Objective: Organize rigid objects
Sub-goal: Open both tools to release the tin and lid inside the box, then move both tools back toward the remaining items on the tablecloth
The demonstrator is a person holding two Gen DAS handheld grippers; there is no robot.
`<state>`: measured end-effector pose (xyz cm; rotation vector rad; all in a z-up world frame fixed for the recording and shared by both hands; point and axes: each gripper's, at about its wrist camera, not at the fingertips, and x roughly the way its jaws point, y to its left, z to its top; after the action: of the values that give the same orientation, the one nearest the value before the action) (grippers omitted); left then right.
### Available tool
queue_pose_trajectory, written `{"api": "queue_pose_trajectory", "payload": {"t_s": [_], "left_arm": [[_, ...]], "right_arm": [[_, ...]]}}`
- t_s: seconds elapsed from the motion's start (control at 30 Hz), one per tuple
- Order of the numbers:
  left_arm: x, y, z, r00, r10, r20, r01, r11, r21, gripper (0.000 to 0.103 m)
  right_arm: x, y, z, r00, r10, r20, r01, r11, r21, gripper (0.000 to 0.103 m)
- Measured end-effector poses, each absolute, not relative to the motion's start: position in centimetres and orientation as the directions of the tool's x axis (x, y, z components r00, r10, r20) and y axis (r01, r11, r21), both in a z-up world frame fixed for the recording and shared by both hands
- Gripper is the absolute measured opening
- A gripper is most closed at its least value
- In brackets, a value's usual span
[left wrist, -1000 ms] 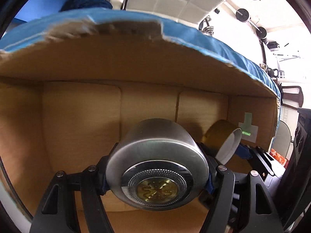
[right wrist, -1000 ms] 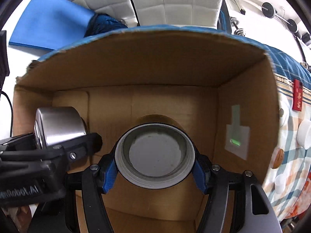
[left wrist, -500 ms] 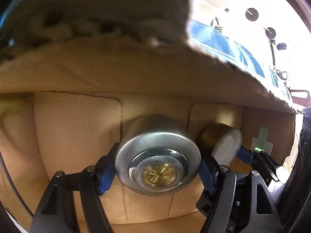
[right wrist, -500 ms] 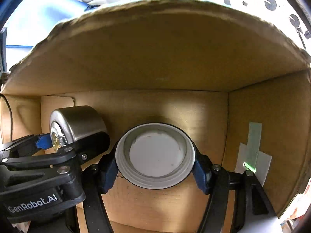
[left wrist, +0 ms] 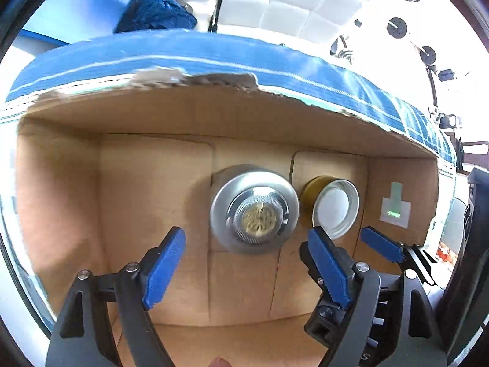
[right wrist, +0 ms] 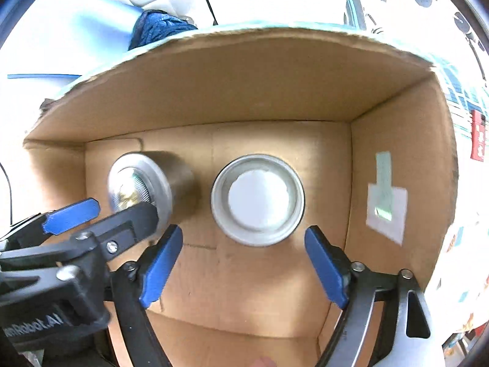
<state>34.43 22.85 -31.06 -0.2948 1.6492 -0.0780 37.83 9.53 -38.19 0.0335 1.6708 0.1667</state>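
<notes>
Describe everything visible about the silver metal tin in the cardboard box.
The silver metal tin is a short, round, brushed-steel can whose near end carries a ringed, knurled disc with a gold centre. It sits inside the cardboard box, with that end facing the cameras. A gold jar with a white cap sits close on its right; whether they touch is unclear. The left gripper is open around it, not gripping.

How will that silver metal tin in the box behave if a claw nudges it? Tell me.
The silver metal tin looks rigid, so it should not flex under the claw. Its round wall suggests it could roll if tipped onto its side; here it seems to sit on a flat end. Its smooth, shiny metal may slip. The amber jar sits close, so a sideways push likely bumps it.
</notes>
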Motion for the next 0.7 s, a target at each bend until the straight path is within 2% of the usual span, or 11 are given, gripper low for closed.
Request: {"api": "queue_pose_trajectory", "payload": {"t_s": [0.07,0.13,0.17,0.2,0.23,0.43,0.7], "left_arm": [[34.1,23.1,-30.1,-0.049,-0.227,-0.973,-0.15,0.964,-0.218,0.089],[33.0,23.3,-29.0,-0.025,-0.215,-0.976,-0.149,0.966,-0.21,0.089],[32.5,23.4,-28.5,-0.012,-0.203,-0.979,-0.146,0.969,-0.2,0.093],[32.0,23.6,-28.2,0.0,-0.184,-0.983,-0.14,0.973,-0.183,0.101],[31.3,23.9,-27.7,0.018,-0.169,-0.985,-0.133,0.976,-0.17,0.103],[28.9,23.9,-25.0,0.111,-0.087,-0.99,-0.111,0.989,-0.099,0.103],[25.1,23.4,-22.4,0.207,-0.069,-0.976,-0.119,0.988,-0.095,0.103]], "right_arm": [[37.4,9.7,-37.3,-0.098,0.11,-0.989,-0.08,0.99,0.118,0.089],[36.2,10.1,-36.7,-0.084,0.091,-0.992,-0.085,0.991,0.099,0.099],[35.8,10.1,-36.3,-0.077,0.087,-0.993,-0.087,0.992,0.094,0.103],[35.5,9.9,-35.9,-0.072,0.088,-0.994,-0.088,0.992,0.094,0.103],[34.9,10.2,-35.6,-0.066,0.089,-0.994,-0.084,0.992,0.094,0.103],[32.1,11.2,-32.5,-0.016,0.061,-0.998,-0.091,0.994,0.063,0.103],[26.5,9.5,-26.4,0.07,0.062,-0.996,-0.094,0.994,0.055,0.103]]}}
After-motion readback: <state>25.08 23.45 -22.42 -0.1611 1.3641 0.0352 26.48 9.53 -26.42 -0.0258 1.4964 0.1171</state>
